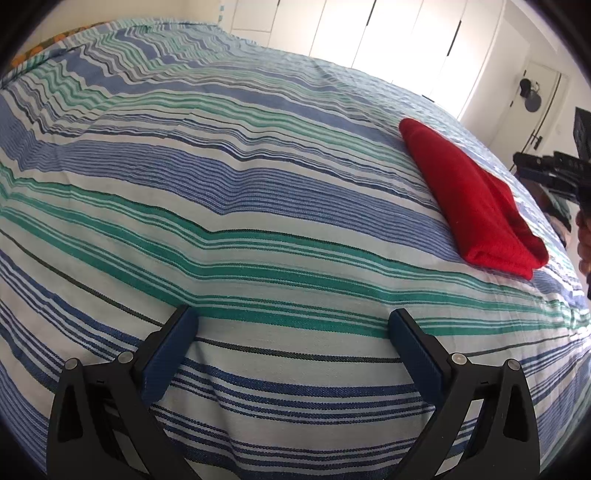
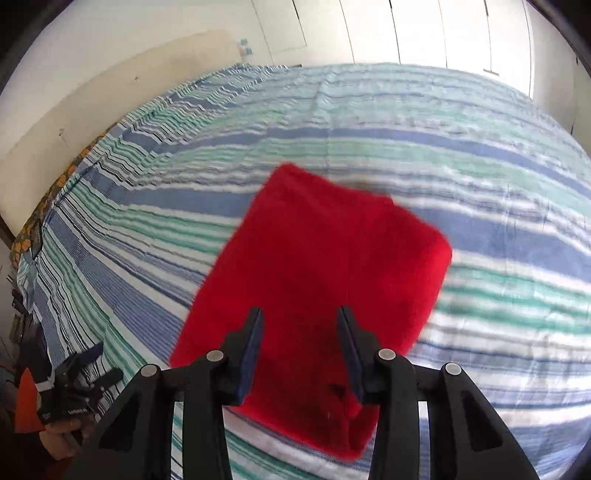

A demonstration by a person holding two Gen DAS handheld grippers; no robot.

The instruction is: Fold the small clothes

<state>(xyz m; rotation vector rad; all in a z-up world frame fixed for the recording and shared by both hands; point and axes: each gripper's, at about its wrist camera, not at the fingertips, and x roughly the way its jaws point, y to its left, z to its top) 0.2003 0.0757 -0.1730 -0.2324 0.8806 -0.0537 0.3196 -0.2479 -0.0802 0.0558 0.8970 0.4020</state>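
A folded red cloth [image 1: 476, 199] lies on the striped bedspread [image 1: 258, 206] at the right of the left wrist view. My left gripper [image 1: 291, 325] is open and empty, low over the bedspread, well to the left of the cloth. In the right wrist view the red cloth [image 2: 317, 280] lies flat as a folded rectangle right under my right gripper [image 2: 300, 321], which is open above its near part and holds nothing. The right gripper also shows at the far right edge of the left wrist view [image 1: 554, 170]. The left gripper shows at the lower left of the right wrist view [image 2: 85, 376].
The blue, green and white striped bedspread [image 2: 480, 221] covers the whole bed. White wardrobe doors [image 1: 369, 33] stand behind the bed. A cream headboard wall [image 2: 110, 96] is at the left, and a door with a handle [image 1: 539, 110] at the far right.
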